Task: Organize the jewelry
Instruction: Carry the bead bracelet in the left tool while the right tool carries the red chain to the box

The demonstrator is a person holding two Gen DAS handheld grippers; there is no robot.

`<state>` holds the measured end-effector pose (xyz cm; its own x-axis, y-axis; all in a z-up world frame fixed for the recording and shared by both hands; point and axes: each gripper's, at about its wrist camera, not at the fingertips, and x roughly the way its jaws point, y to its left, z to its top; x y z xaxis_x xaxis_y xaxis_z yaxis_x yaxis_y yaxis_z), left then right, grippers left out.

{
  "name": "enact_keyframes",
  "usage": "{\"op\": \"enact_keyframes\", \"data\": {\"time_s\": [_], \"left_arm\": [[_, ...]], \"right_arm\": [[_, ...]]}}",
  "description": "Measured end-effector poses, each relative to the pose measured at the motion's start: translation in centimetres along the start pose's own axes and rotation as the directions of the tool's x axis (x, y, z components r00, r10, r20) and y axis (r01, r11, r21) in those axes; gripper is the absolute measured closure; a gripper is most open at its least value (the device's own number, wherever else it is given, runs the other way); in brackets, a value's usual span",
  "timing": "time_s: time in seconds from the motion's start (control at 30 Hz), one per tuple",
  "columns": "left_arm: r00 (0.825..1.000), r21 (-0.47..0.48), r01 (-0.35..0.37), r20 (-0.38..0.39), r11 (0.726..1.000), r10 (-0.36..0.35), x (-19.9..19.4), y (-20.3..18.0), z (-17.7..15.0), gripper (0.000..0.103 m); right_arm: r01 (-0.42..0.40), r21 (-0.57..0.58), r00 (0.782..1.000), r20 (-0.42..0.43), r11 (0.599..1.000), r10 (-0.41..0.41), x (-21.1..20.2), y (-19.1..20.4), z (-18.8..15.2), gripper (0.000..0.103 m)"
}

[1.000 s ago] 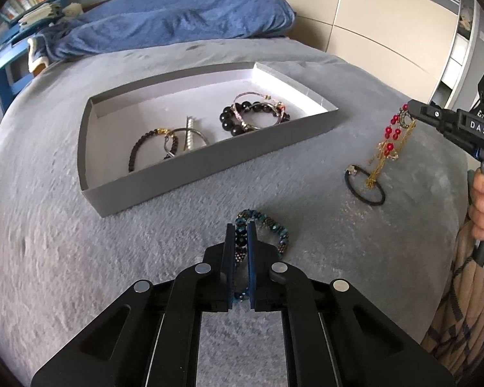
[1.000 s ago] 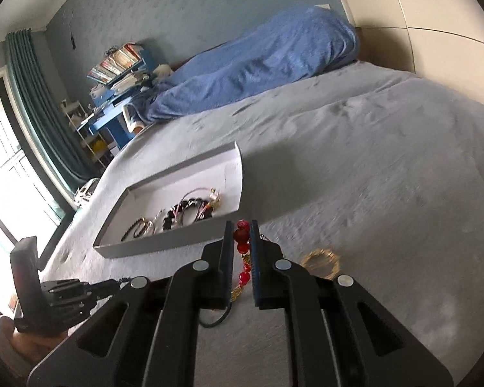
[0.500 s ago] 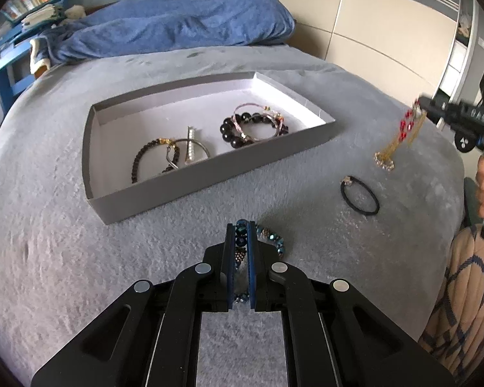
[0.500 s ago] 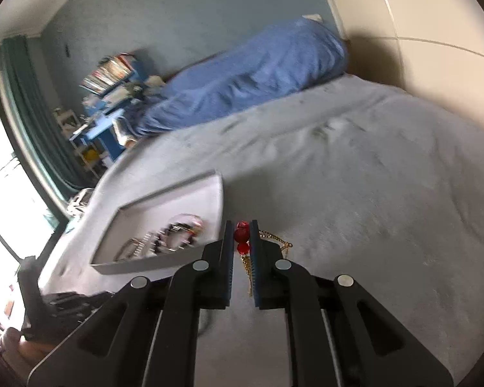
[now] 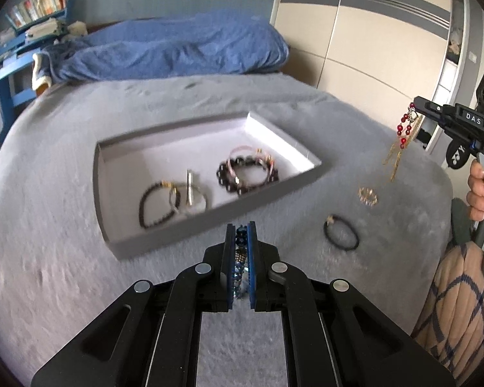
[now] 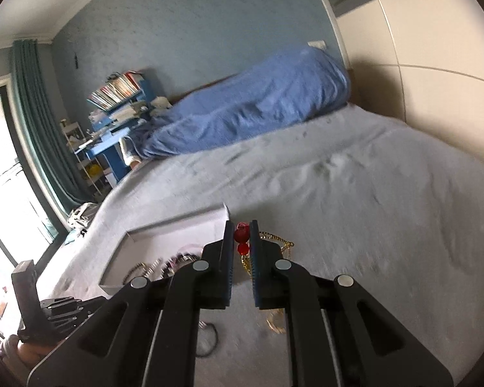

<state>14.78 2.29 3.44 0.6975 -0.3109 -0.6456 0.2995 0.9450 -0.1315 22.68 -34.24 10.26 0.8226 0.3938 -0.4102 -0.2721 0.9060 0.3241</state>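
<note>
Red-bead gold-chain necklace (image 6: 242, 242) hangs pinched in right gripper (image 6: 241, 225) above grey bedspread (image 5: 64, 258); left gripper (image 5: 241, 225) clamps blue beaded bracelet (image 5: 241, 258) near grey cardboard tray (image 5: 209, 219).

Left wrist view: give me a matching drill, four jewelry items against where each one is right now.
Items:
1. blue beaded bracelet
2. red bead and gold chain piece
3. black hair tie
4. black bead bracelet

Places:
A. lying in the grey tray
B. hanging in the air from the right tool
C. clamped in the left tool
D. lying on the grey bedspread, right of the tray

Pairs: 1-C, 2-B, 3-D, 4-A
</note>
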Motion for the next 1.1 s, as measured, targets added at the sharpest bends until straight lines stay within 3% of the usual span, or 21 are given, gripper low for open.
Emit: {"op": "enact_keyframes", "data": {"time_s": [0.6, 0.8, 1.1], "left_arm": [[0.996, 0.047, -0.022, 0.090, 0.999, 0.018, -0.6, 0.9, 7.7, 0.096], [0.997, 0.057, -0.026, 0.069, 0.998, 0.022, 1.1, 0.6, 8.3, 0.096], [0.997, 0.035, -0.059, 0.052, 0.998, 0.057, 3.3, 1.8, 8.7, 0.096]], "right_arm": [[-0.134, -0.074, 0.990, -0.061, 0.988, 0.130, 8.2, 7.3, 2.0, 0.094], [-0.153, -0.107, 0.987, -0.065, 0.982, 0.146, 10.0, 8.9, 2.7, 0.094], [-0.146, -0.126, 0.980, -0.154, 0.981, 0.126, 14.0, 8.7, 1.1, 0.094]]}}
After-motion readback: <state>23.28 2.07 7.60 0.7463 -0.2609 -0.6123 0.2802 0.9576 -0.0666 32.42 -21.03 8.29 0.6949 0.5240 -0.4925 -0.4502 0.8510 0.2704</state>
